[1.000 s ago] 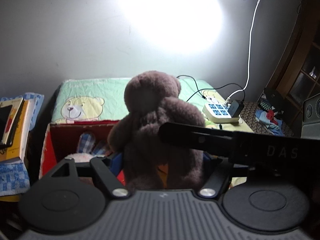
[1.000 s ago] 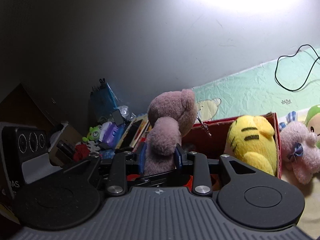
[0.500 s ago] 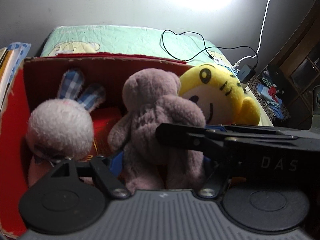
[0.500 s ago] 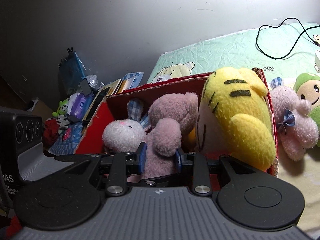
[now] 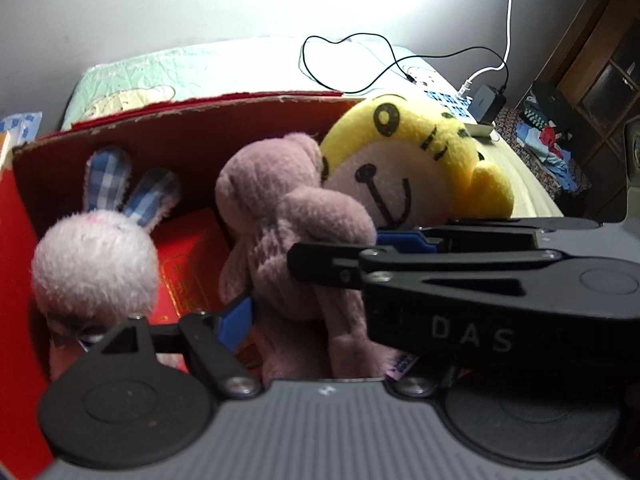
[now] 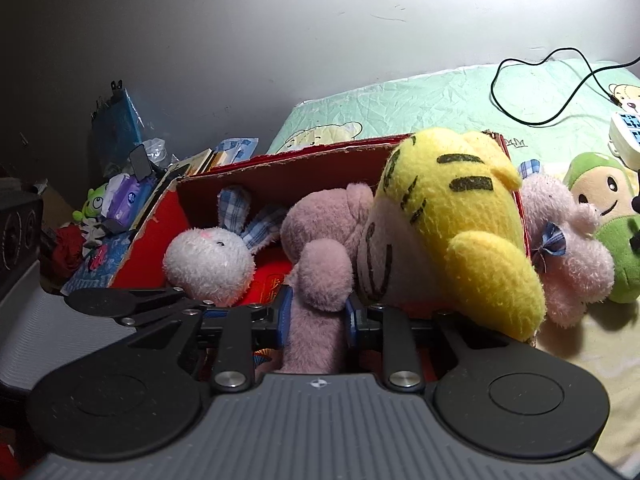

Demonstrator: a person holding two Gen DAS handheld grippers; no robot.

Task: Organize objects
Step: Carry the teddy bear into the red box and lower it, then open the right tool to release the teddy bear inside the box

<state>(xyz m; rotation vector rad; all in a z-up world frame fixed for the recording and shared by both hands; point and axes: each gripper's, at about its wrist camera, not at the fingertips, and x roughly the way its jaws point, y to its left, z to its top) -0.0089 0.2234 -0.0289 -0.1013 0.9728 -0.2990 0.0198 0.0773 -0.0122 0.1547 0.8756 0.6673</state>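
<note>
The right hand-held gripper (image 6: 316,314) has its blue pads pressed on the lower body of the mauve teddy bear (image 6: 320,248), its jaws closing. The left hand-held gripper (image 5: 320,320) straddles the same bear lower down, its jaws opening; only its left blue pad shows, beside the bear's flank. The bear sits upright in the red cardboard box (image 6: 288,172), between a white rabbit (image 6: 208,264) and a yellow tiger plush (image 6: 456,232). Behind the box lies a green bear-print bedcover (image 6: 432,100) crossed by a black cable (image 6: 520,92).
</note>
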